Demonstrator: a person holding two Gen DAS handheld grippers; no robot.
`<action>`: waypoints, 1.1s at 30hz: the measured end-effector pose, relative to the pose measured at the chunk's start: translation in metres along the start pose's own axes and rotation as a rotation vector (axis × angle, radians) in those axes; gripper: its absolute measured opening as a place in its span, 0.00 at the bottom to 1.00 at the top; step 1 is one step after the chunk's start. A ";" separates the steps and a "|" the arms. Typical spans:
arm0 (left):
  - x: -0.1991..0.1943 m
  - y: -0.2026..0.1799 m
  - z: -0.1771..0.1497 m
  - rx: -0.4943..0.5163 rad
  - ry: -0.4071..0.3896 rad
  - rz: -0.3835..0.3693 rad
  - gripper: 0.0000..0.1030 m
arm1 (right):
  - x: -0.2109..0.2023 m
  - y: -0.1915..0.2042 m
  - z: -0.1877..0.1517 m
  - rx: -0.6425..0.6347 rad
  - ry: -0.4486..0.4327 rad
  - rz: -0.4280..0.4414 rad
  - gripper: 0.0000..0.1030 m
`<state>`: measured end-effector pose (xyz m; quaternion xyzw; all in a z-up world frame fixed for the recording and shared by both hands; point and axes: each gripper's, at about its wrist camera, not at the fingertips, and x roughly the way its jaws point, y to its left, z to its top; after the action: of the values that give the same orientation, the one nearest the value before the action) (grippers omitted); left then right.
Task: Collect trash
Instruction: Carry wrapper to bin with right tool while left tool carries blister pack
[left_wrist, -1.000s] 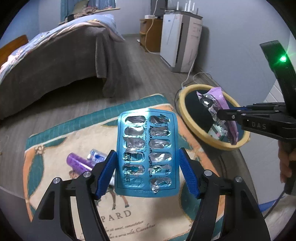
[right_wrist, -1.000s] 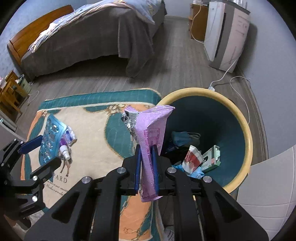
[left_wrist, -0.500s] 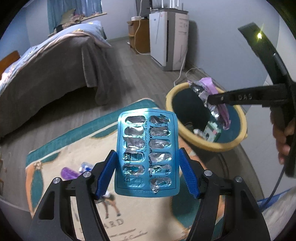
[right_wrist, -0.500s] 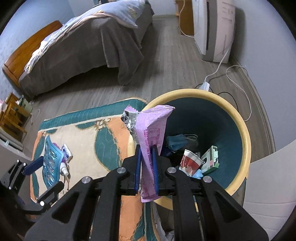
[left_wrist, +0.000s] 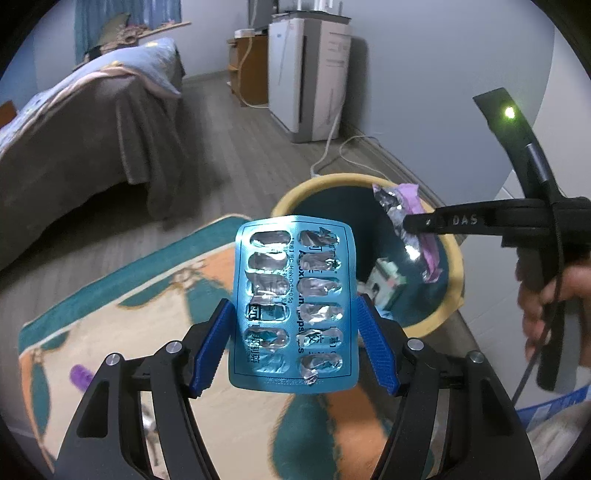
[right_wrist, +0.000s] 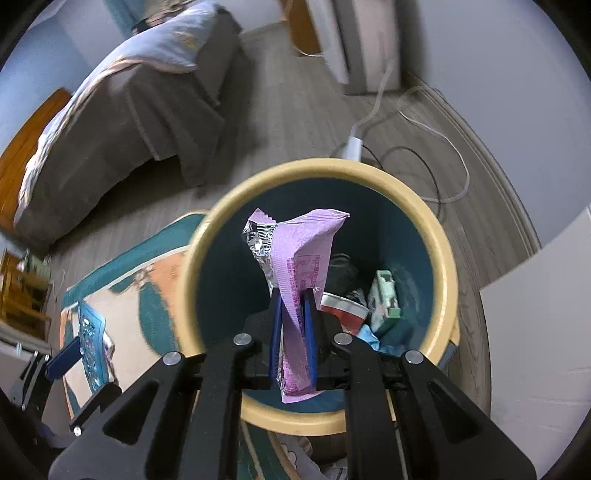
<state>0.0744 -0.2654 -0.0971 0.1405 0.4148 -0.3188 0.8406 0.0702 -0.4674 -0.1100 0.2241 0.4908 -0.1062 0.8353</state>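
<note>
Right hand-held gripper (right_wrist: 291, 328) clamped on purple wrapper (right_wrist: 299, 258), directly over bin (right_wrist: 447, 258) mouth. Left hand-held gripper (left_wrist: 295, 343) grips blue blister pack (left_wrist: 293, 310) by edges, above rug (left_wrist: 122, 314); bin at its 1 o'clock.

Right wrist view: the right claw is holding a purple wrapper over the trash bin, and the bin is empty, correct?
Not quite. The right claw does hold the purple wrapper over the trash bin, but the right wrist view shows trash already inside, including a green carton.
</note>
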 end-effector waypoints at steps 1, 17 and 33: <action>0.003 -0.004 0.003 0.012 0.000 -0.003 0.67 | 0.001 -0.003 0.000 0.015 0.000 -0.004 0.11; 0.073 -0.037 0.031 0.131 0.064 0.007 0.67 | -0.005 -0.019 0.005 0.039 -0.074 -0.087 0.11; 0.058 -0.029 0.037 0.099 -0.045 0.083 0.90 | -0.027 -0.013 0.013 0.025 -0.225 -0.122 0.55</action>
<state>0.1045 -0.3307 -0.1191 0.1917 0.3735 -0.3066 0.8542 0.0615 -0.4859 -0.0844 0.1909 0.4054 -0.1876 0.8741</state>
